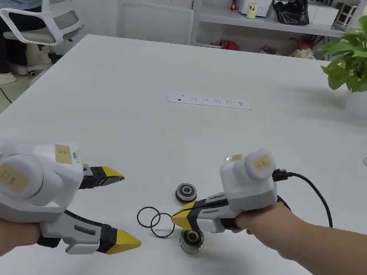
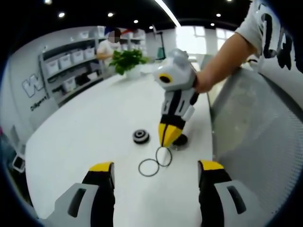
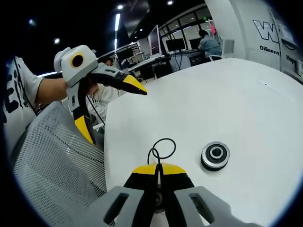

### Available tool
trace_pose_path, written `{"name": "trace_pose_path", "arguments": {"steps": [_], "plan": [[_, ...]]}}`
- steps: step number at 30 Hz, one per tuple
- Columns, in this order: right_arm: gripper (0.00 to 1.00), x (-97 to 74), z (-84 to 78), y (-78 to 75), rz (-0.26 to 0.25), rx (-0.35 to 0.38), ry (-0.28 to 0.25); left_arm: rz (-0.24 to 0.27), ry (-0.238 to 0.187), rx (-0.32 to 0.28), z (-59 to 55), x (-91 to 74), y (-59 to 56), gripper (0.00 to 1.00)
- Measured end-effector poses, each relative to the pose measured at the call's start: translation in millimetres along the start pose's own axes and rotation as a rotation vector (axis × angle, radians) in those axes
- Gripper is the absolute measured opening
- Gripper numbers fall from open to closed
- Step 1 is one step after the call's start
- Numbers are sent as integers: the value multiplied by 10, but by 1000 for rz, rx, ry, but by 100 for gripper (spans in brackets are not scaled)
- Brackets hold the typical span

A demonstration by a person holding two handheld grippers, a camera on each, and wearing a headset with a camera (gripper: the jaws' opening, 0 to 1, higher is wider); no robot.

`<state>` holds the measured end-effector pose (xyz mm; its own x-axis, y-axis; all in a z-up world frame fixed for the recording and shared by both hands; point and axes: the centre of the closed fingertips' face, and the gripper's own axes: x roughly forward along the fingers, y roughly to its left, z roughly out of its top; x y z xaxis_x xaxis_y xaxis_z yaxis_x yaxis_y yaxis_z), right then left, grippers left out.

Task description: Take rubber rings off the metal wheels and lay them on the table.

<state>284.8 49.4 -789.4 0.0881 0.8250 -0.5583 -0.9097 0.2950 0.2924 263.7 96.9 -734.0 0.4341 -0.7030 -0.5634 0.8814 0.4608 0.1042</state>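
R tongs (image 1: 179, 218) closed, pinching ring (image 1: 163, 224); 2nd ring (image 1: 148, 216) flat on table (image 1: 229, 132), just left. L tongs (image 1: 126, 207) open.

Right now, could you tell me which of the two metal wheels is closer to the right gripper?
The wheel nearer the person, lying just under the right gripper, whose tips look shut on a rubber ring. The other wheel sits apart, farther back.

Office/lab: storage shelves (image 2: 66, 71) w/ bins (image 2: 64, 60), desk monitors (image 3: 165, 46) (someone (image 3: 208, 43) seated there), swivel chair (image 1: 37, 37).
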Motion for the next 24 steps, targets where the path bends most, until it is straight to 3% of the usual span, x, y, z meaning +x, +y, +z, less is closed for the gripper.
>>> {"name": "trace_pose_path", "arguments": {"steps": [24], "plan": [[0,19,-56,-94,-39,35,-3,-4,18,-8,-49,7,-39,72]]}}
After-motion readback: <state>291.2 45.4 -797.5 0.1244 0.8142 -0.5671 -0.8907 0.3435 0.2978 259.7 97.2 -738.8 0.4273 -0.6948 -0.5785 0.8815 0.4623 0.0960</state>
